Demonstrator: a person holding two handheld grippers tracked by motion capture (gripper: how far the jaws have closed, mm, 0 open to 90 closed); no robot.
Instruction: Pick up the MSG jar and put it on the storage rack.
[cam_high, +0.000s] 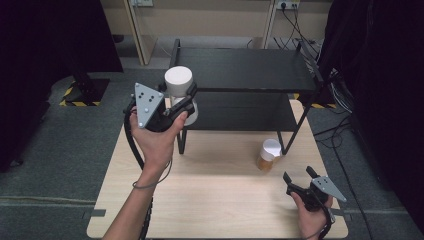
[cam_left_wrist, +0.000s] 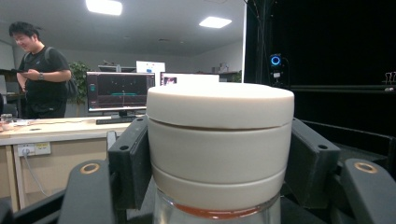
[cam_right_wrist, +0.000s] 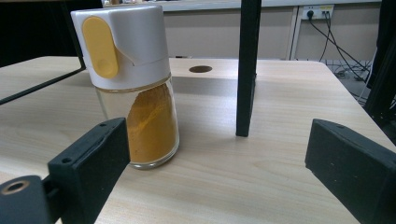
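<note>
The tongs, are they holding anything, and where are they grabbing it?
The left tongs hold a jar, pinched on both sides of its white lid. The right tongs are open and hold nothing; the spice jar stands beyond them on the table.

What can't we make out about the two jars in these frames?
- White-lidded jar in the left hand-held gripper: contents; cut off by the bottom edge in the left gripper view, hidden by lid and gripper in the high view.
- Spice jar: label or text, too small in the high view.
</note>
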